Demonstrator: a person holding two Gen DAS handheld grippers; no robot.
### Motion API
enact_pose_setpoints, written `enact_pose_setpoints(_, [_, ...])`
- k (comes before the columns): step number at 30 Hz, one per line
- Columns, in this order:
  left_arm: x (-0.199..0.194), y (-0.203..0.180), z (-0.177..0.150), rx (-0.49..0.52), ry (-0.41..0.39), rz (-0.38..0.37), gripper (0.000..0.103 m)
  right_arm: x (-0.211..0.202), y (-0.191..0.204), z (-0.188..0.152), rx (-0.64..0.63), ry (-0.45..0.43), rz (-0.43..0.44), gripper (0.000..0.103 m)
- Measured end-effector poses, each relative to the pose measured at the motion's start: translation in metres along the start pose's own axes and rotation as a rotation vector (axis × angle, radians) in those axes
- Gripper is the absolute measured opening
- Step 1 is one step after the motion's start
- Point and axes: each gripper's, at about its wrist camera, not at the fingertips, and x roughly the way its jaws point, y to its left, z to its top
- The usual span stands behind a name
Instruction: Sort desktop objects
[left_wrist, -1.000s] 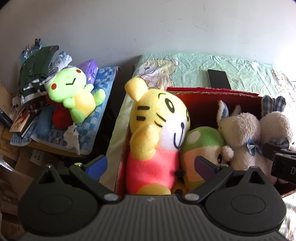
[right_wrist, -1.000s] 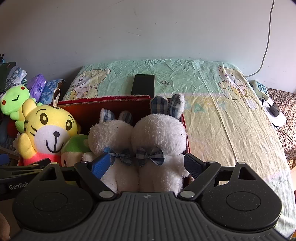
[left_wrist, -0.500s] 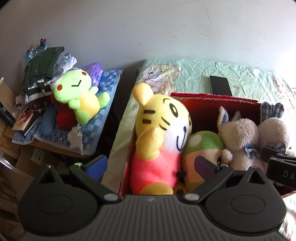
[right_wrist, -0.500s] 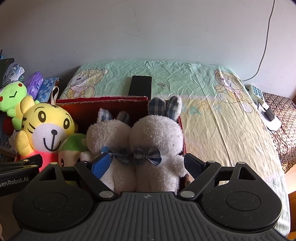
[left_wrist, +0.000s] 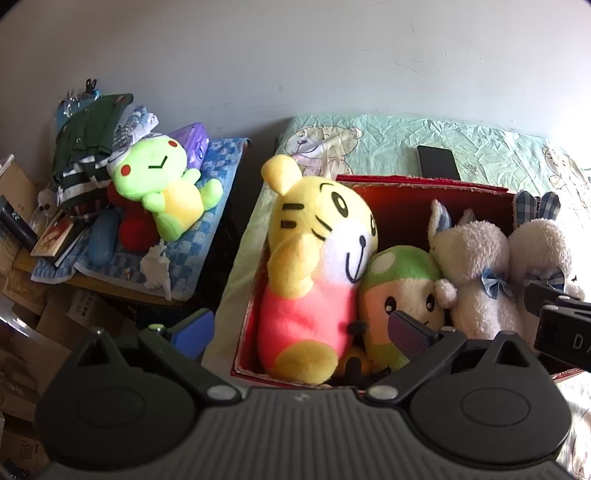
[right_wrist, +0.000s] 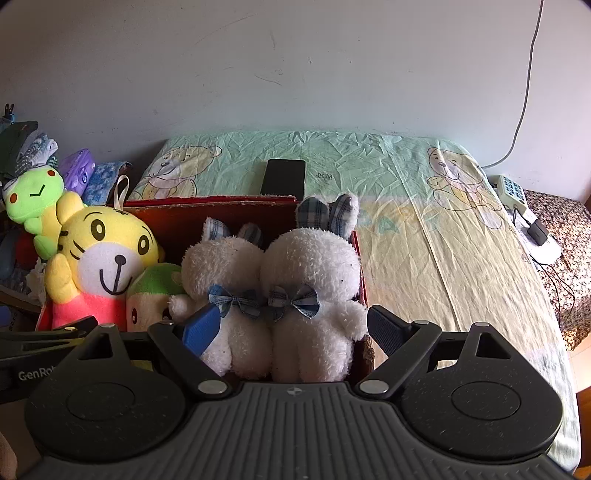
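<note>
Slightly more of the bed (right_wrist: 424, 236) is taken in than a second ago, both grippers having been drawn back a little. Four toys are seen packed upright in the red box (left_wrist: 424, 184): tiger (left_wrist: 314, 258), mushroom (left_wrist: 399, 291) and two rabbits (right_wrist: 273, 291). Left gripper (left_wrist: 301, 332) and right gripper (right_wrist: 293, 326) are held wide open, nothing between the fingers. A frog (left_wrist: 162, 188) is left on the side tabletop (left_wrist: 110, 286).

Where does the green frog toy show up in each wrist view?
Left wrist: green frog toy sits upper left on the blue checked cloth, outside the red box.
Right wrist: far left edge, behind the yellow tiger toy.
Shared landmark: the black phone.
</note>
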Motion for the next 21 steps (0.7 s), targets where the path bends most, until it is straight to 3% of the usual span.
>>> enact_pose_setpoints(10, [-0.008,0.001,0.003,-0.019,-0.017,-0.015,0.101,-0.003,-0.005,-0.003,0.028,0.009,0.024,0.087])
enact_pose_setpoints(21, [0.004,-0.002,-0.003,-0.006,0.023,-0.004,0.100,0.003,-0.009,-0.010,0.052,0.037,0.056,0.082])
